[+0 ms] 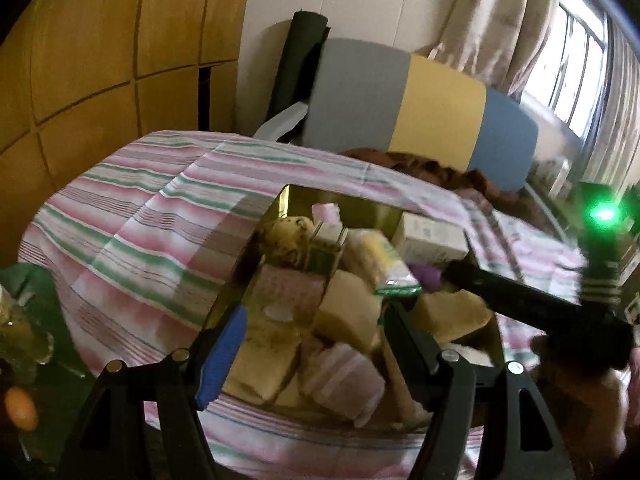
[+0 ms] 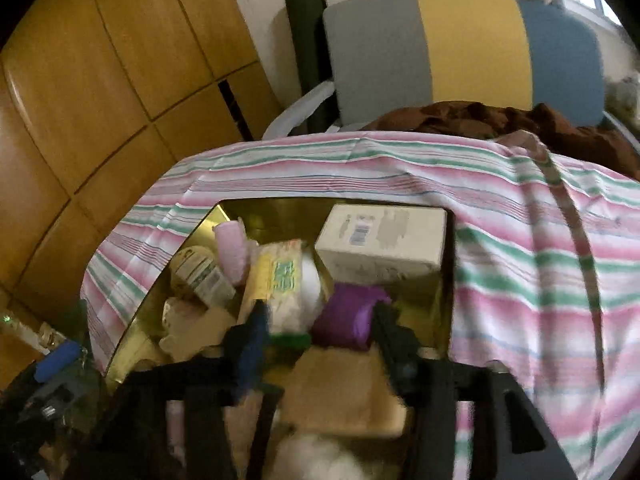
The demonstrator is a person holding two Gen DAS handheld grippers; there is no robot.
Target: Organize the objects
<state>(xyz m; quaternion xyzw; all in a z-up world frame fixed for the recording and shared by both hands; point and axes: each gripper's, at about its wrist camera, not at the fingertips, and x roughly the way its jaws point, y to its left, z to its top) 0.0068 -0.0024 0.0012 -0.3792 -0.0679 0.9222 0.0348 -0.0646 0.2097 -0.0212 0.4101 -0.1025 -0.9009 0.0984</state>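
The left gripper (image 1: 312, 340) hangs nearest the lens, its fingers (image 1: 222, 356) spread apart and holding nothing, poised above the gold tray (image 1: 288, 200). Below them lie tan blocks (image 1: 348, 312) and a pink striped packet (image 1: 344, 376), packed close together. The right gripper (image 2: 320, 336) reaches over the same tray; its fingers (image 2: 252, 340) are apart, with a purple object (image 2: 348, 316) between the tips, but motion blur prevents confirming contact. Further in the tray stand a yellow-green packet (image 2: 280, 276), a labelled jar (image 2: 200, 272), a pink roll (image 2: 232, 248) and a white box (image 2: 380, 240). The tray rests on a striped cloth (image 2: 520, 240) over the surface. Beyond stands a grey, yellow and blue cushion (image 2: 460, 48).
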